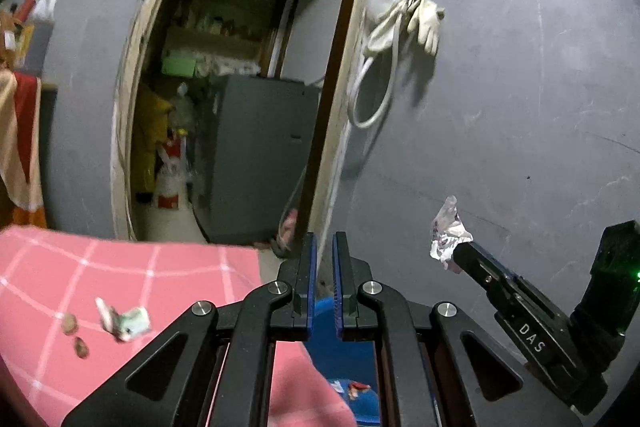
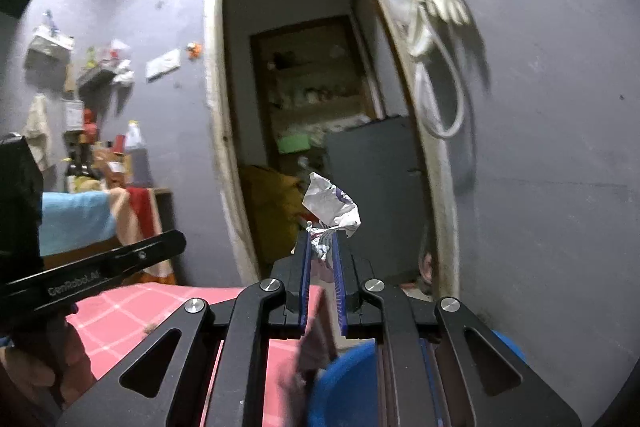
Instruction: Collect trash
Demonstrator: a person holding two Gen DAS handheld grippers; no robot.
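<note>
My right gripper (image 2: pixel 322 247) is shut on a crumpled white wrapper (image 2: pixel 332 207) and holds it in the air above a blue bin (image 2: pixel 344 387). The same wrapper (image 1: pixel 446 231) shows in the left wrist view at the tip of the right gripper (image 1: pixel 460 253). My left gripper (image 1: pixel 325 247) is shut and empty, its jaws nearly touching, above the blue bin (image 1: pixel 360 359), which holds some scraps. A greenish crumpled wrapper (image 1: pixel 132 323) and brown bits (image 1: pixel 76 335) lie on the pink checked cloth (image 1: pixel 120 275).
A grey wall with an open doorway (image 1: pixel 240 87) is ahead, leading to a cluttered storeroom with a grey cabinet (image 1: pixel 260 155). Gloves and a hose (image 1: pixel 404 23) hang on the wall. A shelf with bottles (image 2: pixel 100 155) stands at the left.
</note>
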